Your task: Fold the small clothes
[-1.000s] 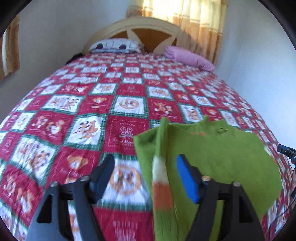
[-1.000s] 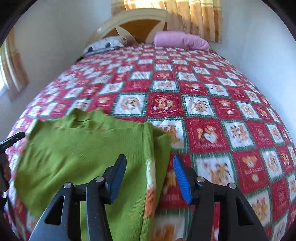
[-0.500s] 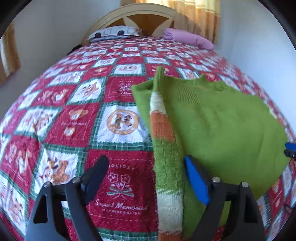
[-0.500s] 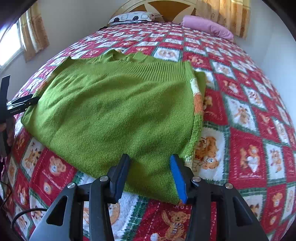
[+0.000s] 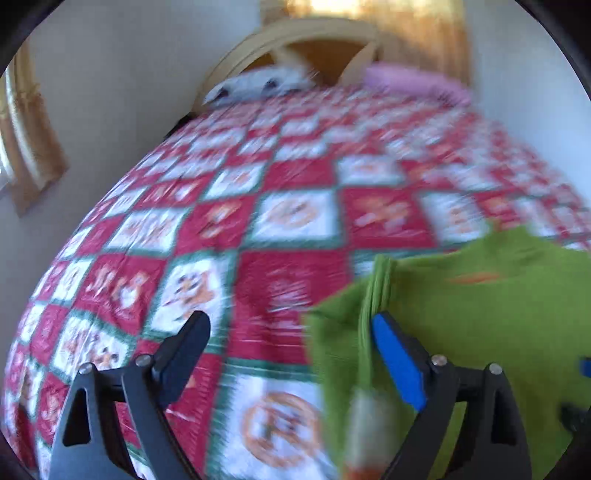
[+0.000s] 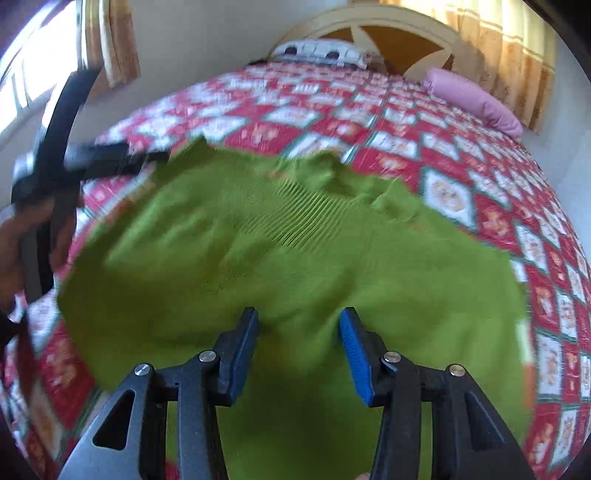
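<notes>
A small green knit sweater (image 6: 288, 251) lies flat on the red patchwork bedspread (image 6: 461, 155), sleeves folded in. My right gripper (image 6: 299, 325) is open, its jaws over the sweater's near hem with cloth between them. In the left wrist view the sweater (image 5: 480, 317) lies at the right, its folded sleeve with an orange and white cuff (image 5: 365, 424) running toward me. My left gripper (image 5: 288, 332) is open over the bedspread (image 5: 221, 258), its right finger (image 5: 395, 354) beside the sleeve edge. The left gripper also shows in the right wrist view (image 6: 59, 155) at the far left.
A white patterned pillow (image 6: 317, 51) and a pink pillow (image 6: 472, 99) lie by the wooden headboard (image 6: 388, 29). Curtains (image 6: 110, 40) hang at the left window. A white wall (image 5: 535, 74) runs along the bed's right side.
Both grippers have moved fast; the views are blurred. The right gripper has come closer over the sweater's hem. The left gripper has swung left and up, away from the sleeve.
</notes>
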